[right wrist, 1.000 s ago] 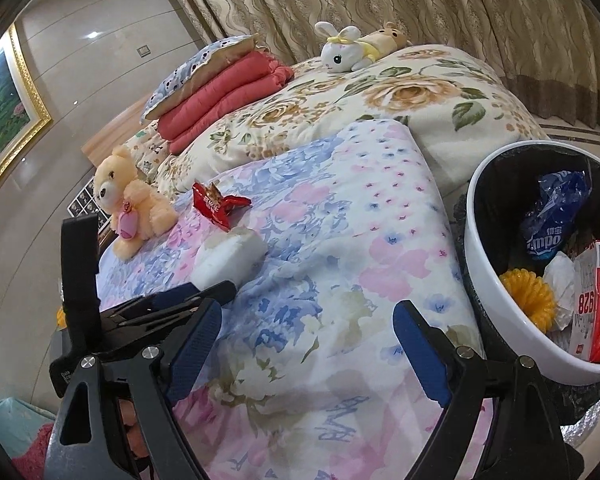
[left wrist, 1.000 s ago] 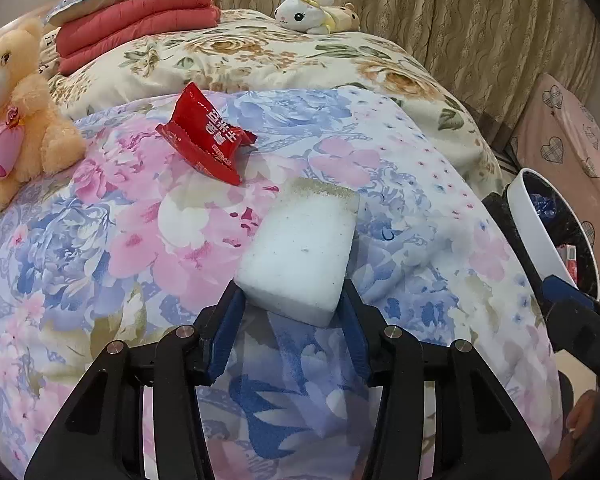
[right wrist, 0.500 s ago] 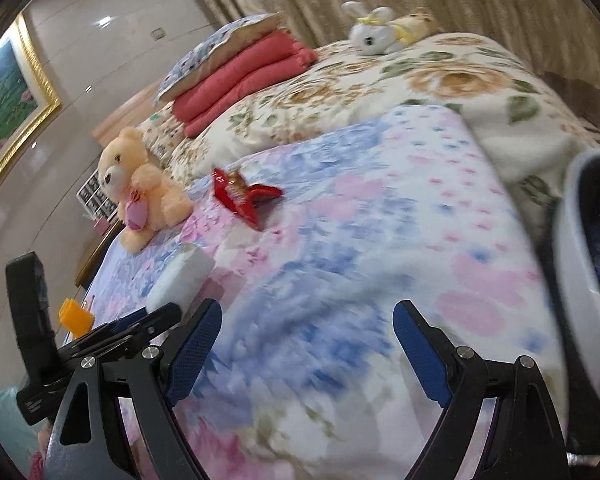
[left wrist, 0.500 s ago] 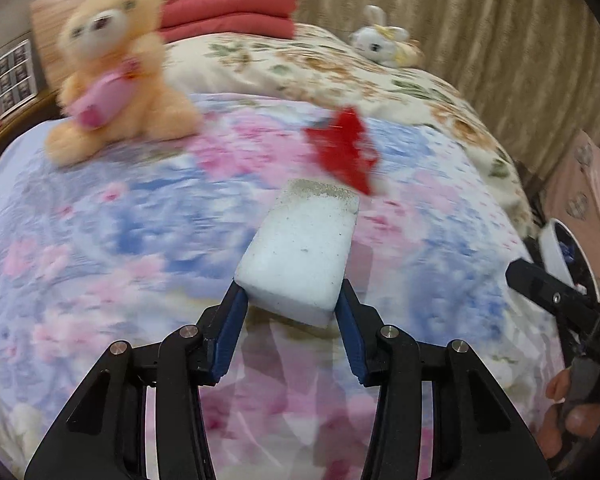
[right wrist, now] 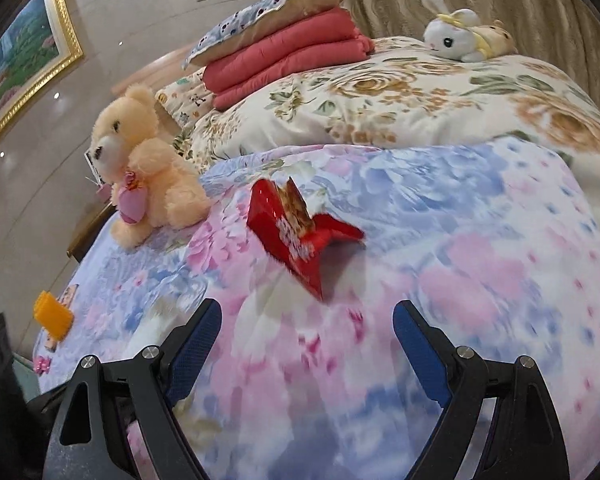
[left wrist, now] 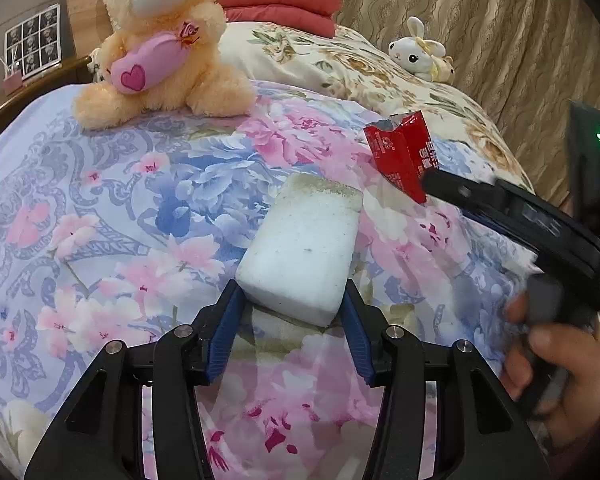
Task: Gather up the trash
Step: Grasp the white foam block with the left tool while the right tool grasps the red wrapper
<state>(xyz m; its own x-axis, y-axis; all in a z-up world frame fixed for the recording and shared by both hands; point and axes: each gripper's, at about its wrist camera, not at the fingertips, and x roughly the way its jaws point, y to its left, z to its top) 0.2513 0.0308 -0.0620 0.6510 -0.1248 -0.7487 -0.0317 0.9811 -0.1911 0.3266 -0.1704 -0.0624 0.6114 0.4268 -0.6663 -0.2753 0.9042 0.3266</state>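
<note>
A white sponge block (left wrist: 300, 248) is clamped between the blue pads of the left claw (left wrist: 292, 312) and held just above the floral bed quilt (left wrist: 100, 208), in the left wrist view. The right claw (right wrist: 306, 344) is seen with its fingers spread wide apart and nothing between them, aimed at a red snack wrapper (right wrist: 296, 232) that lies crumpled on the quilt just ahead of it. In the left wrist view the same wrapper (left wrist: 404, 156) is shown beside the tip of the right-hand tool, though whether it is touched cannot be told. No bin is visible in either view. To the left, near the bed's edge, a small orange object (right wrist: 54, 316) is seen on the quilt; what it is cannot be made out. Farther back, a peach teddy bear (right wrist: 144, 180) with a pink heart is seated on the quilt, well apart from the wrapper. Beyond it, folded red blankets (right wrist: 288, 64) under a pillow and a white plush rabbit (right wrist: 456, 40) are set on a second, rose-patterned cover. The task is judged to be partway through: one piece has been picked up but not yet binned, the wrapper is not yet gripped, and both are left to be carried to a bin.
</note>
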